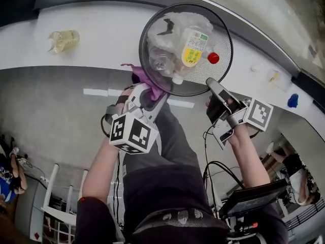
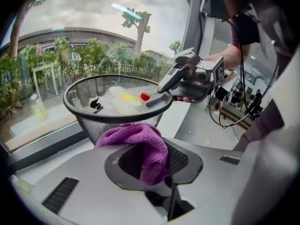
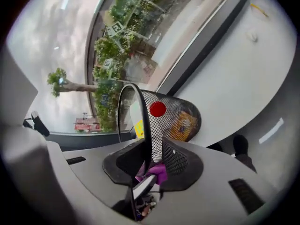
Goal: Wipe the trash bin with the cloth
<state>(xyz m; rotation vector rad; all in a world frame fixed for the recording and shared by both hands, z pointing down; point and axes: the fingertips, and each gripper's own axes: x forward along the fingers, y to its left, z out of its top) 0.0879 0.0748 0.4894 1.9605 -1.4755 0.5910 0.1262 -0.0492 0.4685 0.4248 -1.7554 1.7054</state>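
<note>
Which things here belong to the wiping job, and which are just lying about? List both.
Job: cloth in the left gripper; trash bin; right gripper at its rim.

Lying about: jar on the ledge; blue thing; bottles inside the bin.

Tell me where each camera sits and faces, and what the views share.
Head view: on the person's head, looking steeply down at the trash bin; both forearms, legs, left gripper, right gripper show.
Left gripper view: on the left gripper, looking along its fingers, shut on the purple cloth, toward the bin; their right arm shows.
Right gripper view: on the right gripper, bin rim between its fingers; the person's foot shows.
Shared: all three see bin and cloth.
</note>
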